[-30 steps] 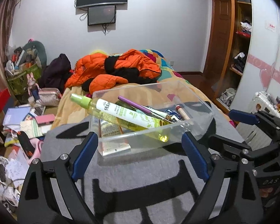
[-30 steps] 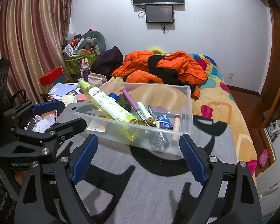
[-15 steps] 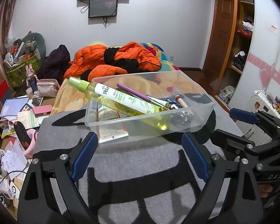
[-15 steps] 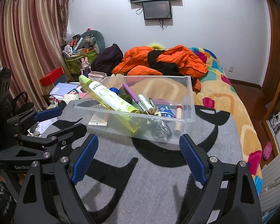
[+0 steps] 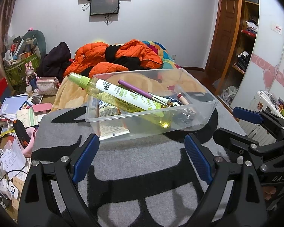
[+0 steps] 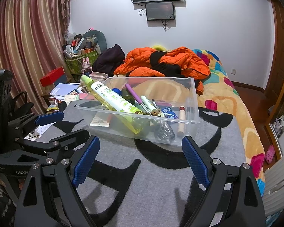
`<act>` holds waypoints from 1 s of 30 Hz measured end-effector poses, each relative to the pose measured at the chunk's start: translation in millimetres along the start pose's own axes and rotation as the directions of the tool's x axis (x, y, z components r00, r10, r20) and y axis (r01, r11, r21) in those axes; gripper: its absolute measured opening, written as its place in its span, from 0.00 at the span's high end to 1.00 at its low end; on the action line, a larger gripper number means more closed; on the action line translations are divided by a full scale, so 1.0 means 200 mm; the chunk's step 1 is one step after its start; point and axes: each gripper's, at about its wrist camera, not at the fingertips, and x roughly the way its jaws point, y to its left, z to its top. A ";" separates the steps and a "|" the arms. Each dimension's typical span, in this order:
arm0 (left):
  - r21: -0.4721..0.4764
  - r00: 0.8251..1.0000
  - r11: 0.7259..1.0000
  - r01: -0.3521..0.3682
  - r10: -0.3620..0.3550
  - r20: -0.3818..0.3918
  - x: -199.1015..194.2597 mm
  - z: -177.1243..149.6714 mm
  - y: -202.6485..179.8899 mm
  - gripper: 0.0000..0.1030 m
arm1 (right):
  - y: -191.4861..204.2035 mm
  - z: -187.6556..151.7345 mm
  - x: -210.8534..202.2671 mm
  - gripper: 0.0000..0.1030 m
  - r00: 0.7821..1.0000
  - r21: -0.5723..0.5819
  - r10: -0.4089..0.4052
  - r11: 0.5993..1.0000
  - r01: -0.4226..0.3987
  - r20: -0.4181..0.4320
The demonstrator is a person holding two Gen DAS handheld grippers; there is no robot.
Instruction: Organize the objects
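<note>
Clear plastic bin (image 5: pixel 198 102) sits just in front of both grippers, on the grey and black mat (image 5: pixel 142 170) that covers the bed. The things to tidy are already lying inside it, so it looks like the sorting job is done or nearly done.

A long green spray bottle (image 5: pixel 123 96) is too long to lie flat. It leans on a slant, with its bottom in the bin and its cap poking out over the rim on the far left side. A purple pen (image 5: pixel 136 89) rests across the bottle. A flat tube (image 5: pixel 111 121) lies on the bottom of the bin, close to the left gripper. A little wooden stick with a red tip (image 6: pixel 181 121) and a crinkly clear wrapper (image 6: pixel 164 130) lie at the end near the right gripper. The walls of the bin keep the small things from rolling away.

The left gripper (image 5: pixel 142 158) has its jaws spread wide. Nothing is between its blue pads (image 5: pixel 85 157), and they touch nothing. It hangs over the mat, just short of the near wall of the bin.

The right gripper (image 6: pixel 141 157) is spread wide too. It holds nothing and touches nothing. It also hangs above the mat, a little way back from the bin.
</note>
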 end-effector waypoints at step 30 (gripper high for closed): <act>-0.008 1.000 1.000 0.003 -0.003 0.023 -0.05 0.01 0.00 0.09 | -0.01 0.00 -0.05 0.16 1.000 0.012 -0.012 1.000 0.012 0.019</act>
